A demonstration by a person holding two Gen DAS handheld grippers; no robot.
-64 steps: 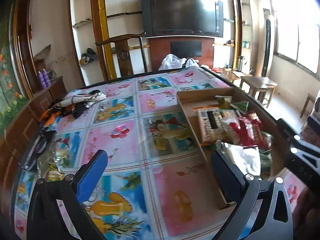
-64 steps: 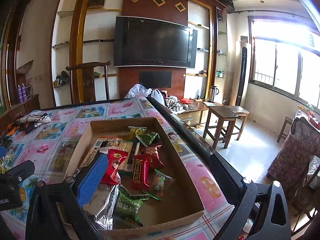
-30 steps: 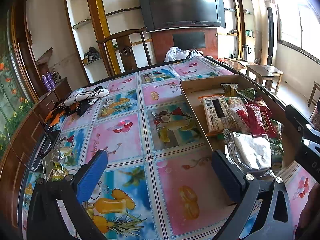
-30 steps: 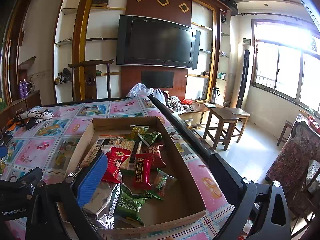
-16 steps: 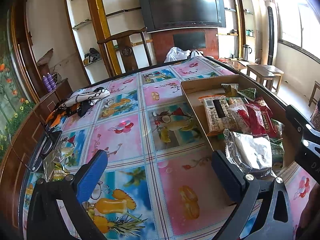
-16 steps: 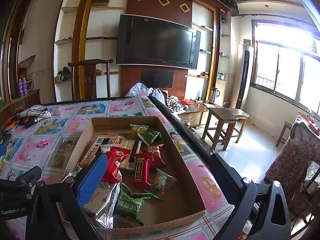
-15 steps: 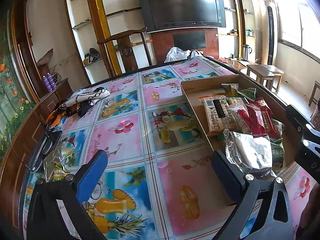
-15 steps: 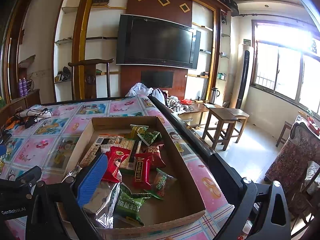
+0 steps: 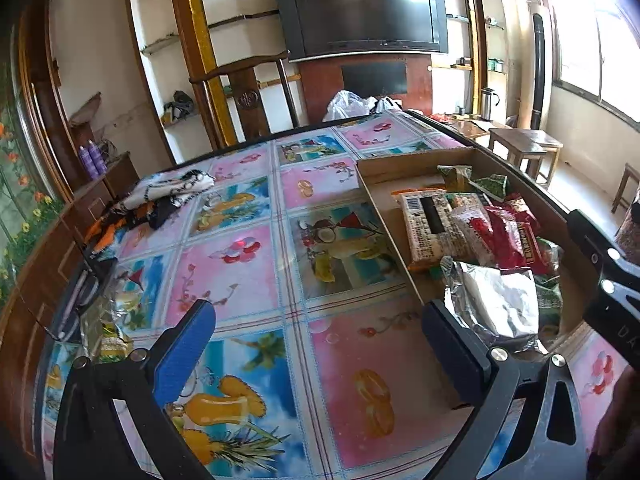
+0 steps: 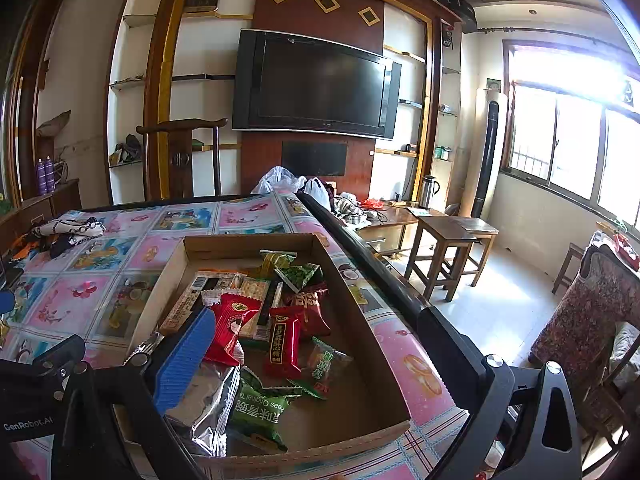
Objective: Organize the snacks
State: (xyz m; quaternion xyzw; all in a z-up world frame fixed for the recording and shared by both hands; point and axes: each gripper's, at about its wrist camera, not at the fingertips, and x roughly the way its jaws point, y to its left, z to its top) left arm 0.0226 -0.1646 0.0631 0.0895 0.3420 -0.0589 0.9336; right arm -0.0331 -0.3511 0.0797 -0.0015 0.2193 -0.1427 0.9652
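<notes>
Behind right hand-held gripper [image 10: 316, 344], spread wide, empty: silver pouch [image 10: 208, 404] half hidden; left hand-held gripper [image 9: 316, 336] likewise wide.

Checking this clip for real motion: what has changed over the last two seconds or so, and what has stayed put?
Only the viewpoints shifted. The left gripper drew back and tilted, so more of the cardboard box and the silver foil packet came into view; the right gripper barely moved. Nothing was gripped or released: both grippers stayed open and empty, and the snacks in the box lie as before.
</notes>
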